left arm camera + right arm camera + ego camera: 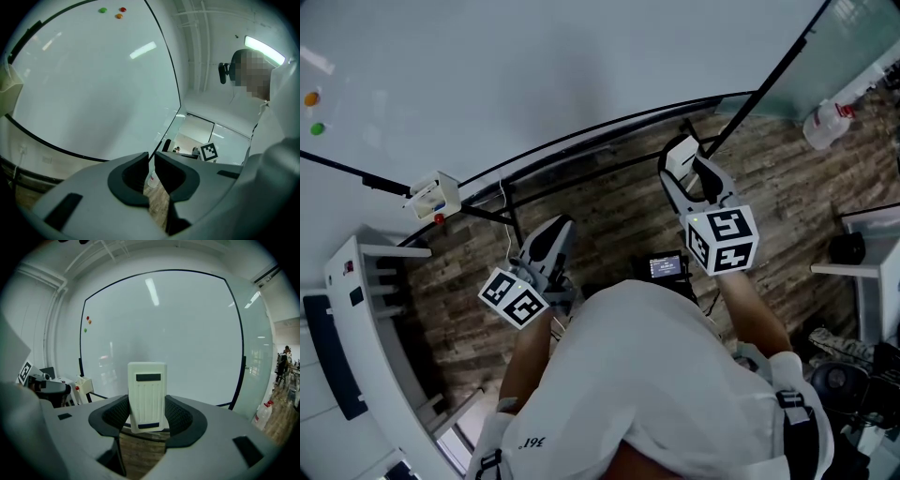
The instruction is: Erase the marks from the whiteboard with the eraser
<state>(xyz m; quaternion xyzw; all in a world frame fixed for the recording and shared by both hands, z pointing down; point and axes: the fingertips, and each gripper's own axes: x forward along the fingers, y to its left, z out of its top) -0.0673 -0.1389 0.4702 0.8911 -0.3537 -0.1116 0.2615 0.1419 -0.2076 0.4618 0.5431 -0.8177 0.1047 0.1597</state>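
White plastic eraser is sitting upright between the jaws of the right gripper, and they're clamping it from both sides around its lower half. Its ribbed face with two dark strips is facing the camera. From the head view the eraser is hanging out in front of the bottom edge of the whiteboard, over the wood floor. It's looking like it's off the surface rather than pressing on it.

The left gripper is carrying nothing. Its jaws are pinched in to a thin slit, with just floor showing through. It's hanging lower and further back from the board than the right one, close to the person's white shirt.

The board's filling most of the right gripper view. There's a faint greyish haze around its middle, but I honestly can't tell if that's ink or just glare. Three small magnets, red, orange and green, are sticking near its upper left corner. A little white box is sitting at the bottom left edge of the frame. A clear bottle with a red cap is standing on the floor past the board's right edge.
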